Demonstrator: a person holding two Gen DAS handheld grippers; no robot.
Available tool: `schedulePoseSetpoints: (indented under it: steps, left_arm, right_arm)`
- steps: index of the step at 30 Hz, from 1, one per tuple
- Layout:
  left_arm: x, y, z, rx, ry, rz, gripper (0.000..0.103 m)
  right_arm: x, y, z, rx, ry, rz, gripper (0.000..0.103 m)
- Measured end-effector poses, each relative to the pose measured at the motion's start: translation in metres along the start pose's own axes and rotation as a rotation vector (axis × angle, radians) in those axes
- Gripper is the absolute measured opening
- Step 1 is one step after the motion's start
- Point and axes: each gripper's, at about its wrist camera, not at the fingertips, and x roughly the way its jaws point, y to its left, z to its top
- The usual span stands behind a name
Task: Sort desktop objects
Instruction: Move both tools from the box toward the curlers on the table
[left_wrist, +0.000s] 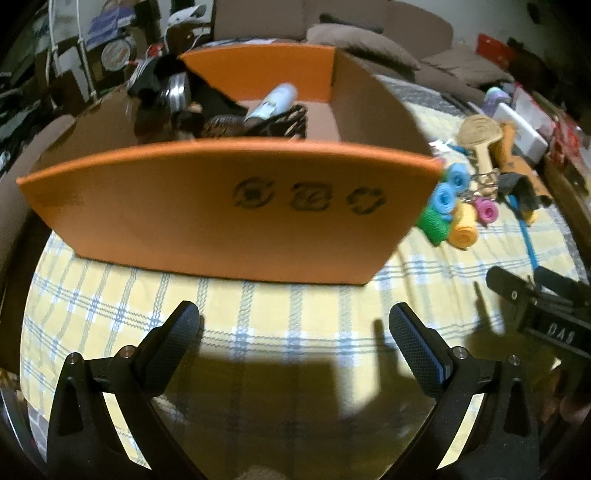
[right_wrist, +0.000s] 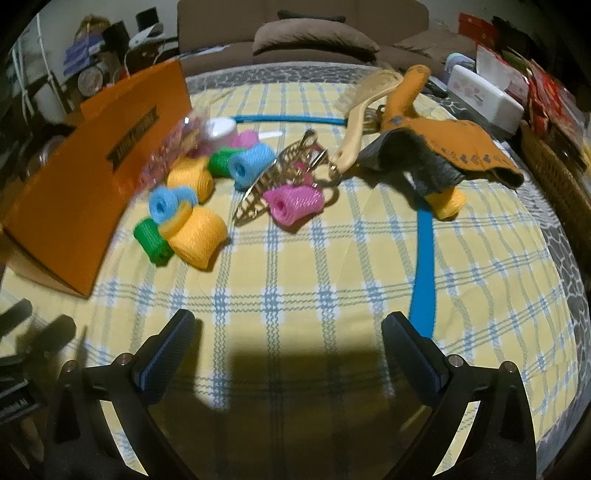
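While we hold both tongs, left (left_wrist: 293, 325) and right (right_wrist: 288, 332), spread wide and empty, hair rollers (right_wrist: 197, 230) lie centre-left beside the orange box (right_wrist: 92, 177).

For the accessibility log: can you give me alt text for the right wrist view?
Open right gripper hovers, holding nothing, over a yellow plaid cloth. Ahead lie coloured hair rollers, a gold leaf clip, a comb and an orange pouch, with an orange box at left.

"DAS" on right tool (left_wrist: 532, 295)
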Motion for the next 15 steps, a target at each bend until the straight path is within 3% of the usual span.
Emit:
schedulePoseSetpoints:
  steps: [15]
  left_arm:
    - [-0.054, -0.061, 0.022, 0.115, -0.098, -0.164, 0.102]
  right_arm:
    - [-0.058, -0.056, 0.041, 0.113, -0.112, 0.025, 0.103]
